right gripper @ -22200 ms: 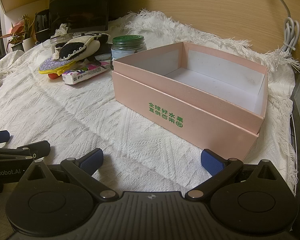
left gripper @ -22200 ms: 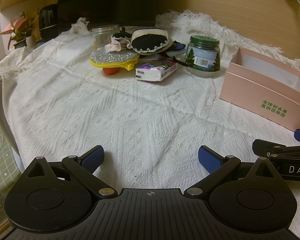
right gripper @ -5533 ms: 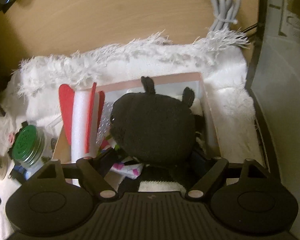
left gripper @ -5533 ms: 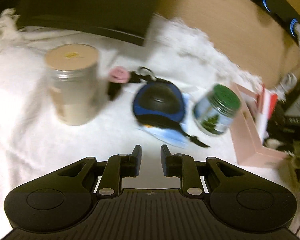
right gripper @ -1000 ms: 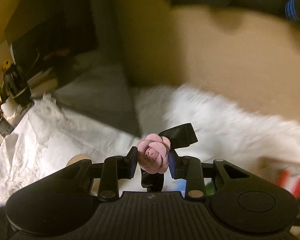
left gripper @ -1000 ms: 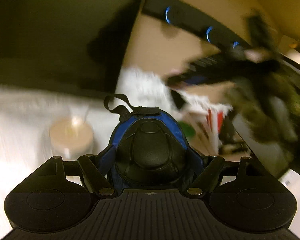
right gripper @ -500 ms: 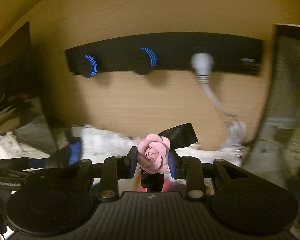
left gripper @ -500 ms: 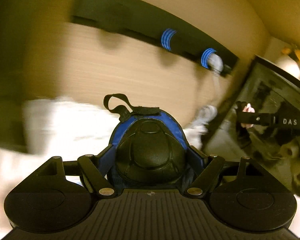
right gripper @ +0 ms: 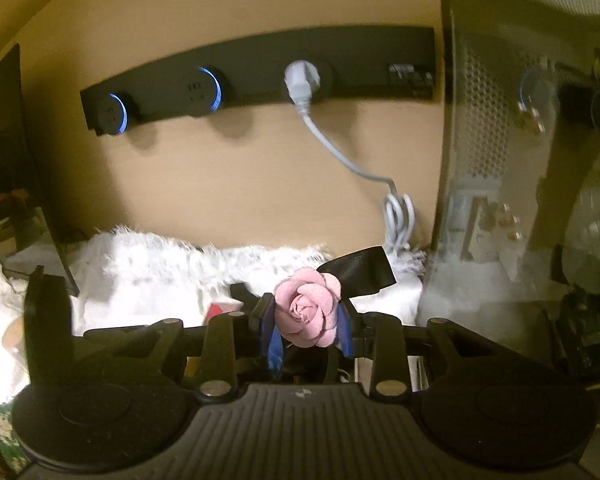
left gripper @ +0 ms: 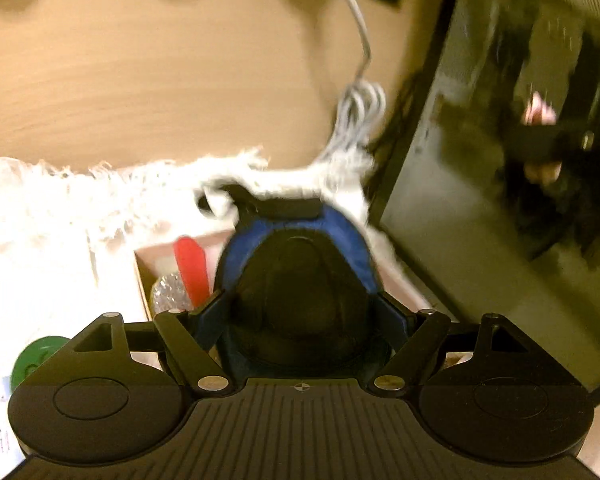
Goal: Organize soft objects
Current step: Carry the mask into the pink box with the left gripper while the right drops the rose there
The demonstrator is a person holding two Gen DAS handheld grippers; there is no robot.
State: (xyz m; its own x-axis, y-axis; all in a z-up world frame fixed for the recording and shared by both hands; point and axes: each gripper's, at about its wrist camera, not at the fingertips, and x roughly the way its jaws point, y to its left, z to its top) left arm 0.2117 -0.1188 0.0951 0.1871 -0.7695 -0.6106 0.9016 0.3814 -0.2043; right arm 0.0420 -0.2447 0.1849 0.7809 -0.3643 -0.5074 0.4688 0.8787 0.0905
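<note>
My left gripper (left gripper: 300, 312) is shut on a blue and black padded guard (left gripper: 300, 276), its black strap sticking up at the far end. It hangs over the pink box (left gripper: 142, 276), which holds a red piece (left gripper: 190, 268) and bubble wrap (left gripper: 168, 292). The left wrist view is blurred. My right gripper (right gripper: 306, 326) is shut on a pink fabric rose (right gripper: 306, 310) with a black ribbon (right gripper: 360, 272) behind it, held above the white fringed cloth (right gripper: 160, 264). The box is mostly hidden in the right wrist view.
A green-lidded jar (left gripper: 32, 360) stands left of the box. A dark computer case (left gripper: 500, 200) with a glass side rises close on the right. A white cable (right gripper: 340, 152) runs down the wooden wall from a black socket strip (right gripper: 260, 80).
Both views have swung right along the wall. The left gripper with the guard has come over the pink box. The right gripper now faces the socket strip and case. Both grips are unchanged.
</note>
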